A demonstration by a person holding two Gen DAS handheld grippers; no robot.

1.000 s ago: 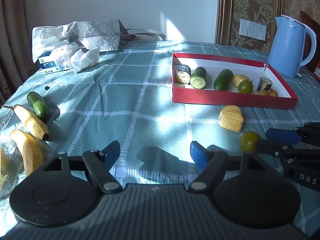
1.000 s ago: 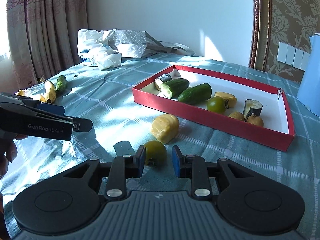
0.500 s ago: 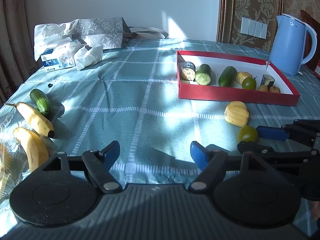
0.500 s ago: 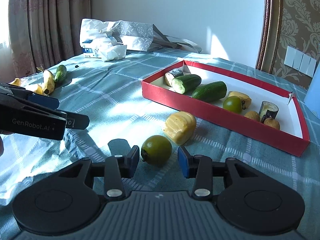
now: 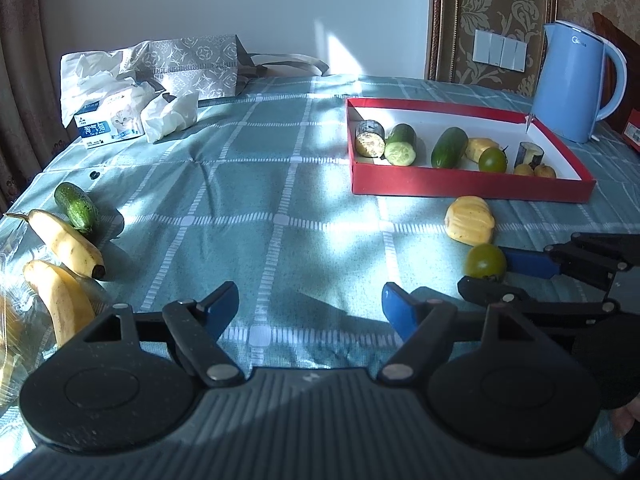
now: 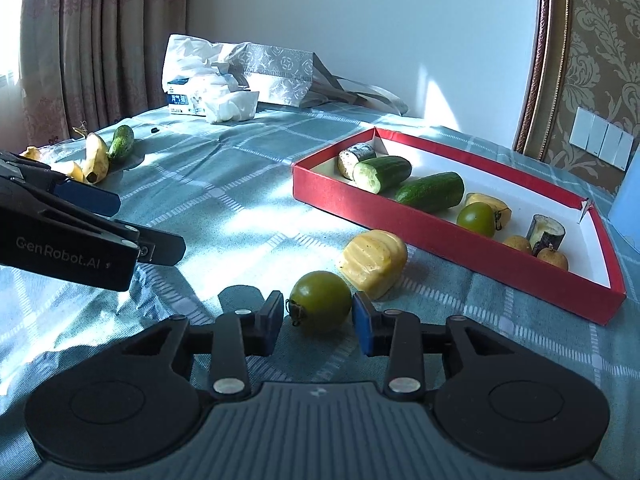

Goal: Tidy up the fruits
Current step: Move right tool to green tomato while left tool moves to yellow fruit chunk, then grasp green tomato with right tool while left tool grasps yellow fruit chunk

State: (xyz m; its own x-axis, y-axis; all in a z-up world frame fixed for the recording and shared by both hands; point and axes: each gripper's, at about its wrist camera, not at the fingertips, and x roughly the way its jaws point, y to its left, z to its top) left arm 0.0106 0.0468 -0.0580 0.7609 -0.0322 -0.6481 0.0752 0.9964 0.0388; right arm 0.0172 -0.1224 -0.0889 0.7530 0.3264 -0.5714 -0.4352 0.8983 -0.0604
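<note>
The round green tomato (image 6: pixel 320 301) sits on the teal checked tablecloth (image 5: pixel 280 184), just beside a pale yellow ridged fruit chunk (image 6: pixel 374 262) & near the red cardboard tray (image 6: pixel 440 236) w/ cucumbers. Right gripper (image 6: pixel 318 322) brackets it, blue pads either side, jaws spread, not pinching. Left gripper (image 5: pixel 310 302) hangs released, nothing betw. its fingers.

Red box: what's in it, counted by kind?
Inside the red box:
Cucumbers: 2
Eggplant chunks: 2
Small brown fruits: 2
Green tomato: 1
Yellow fruit piece: 1
Total: 8
</note>
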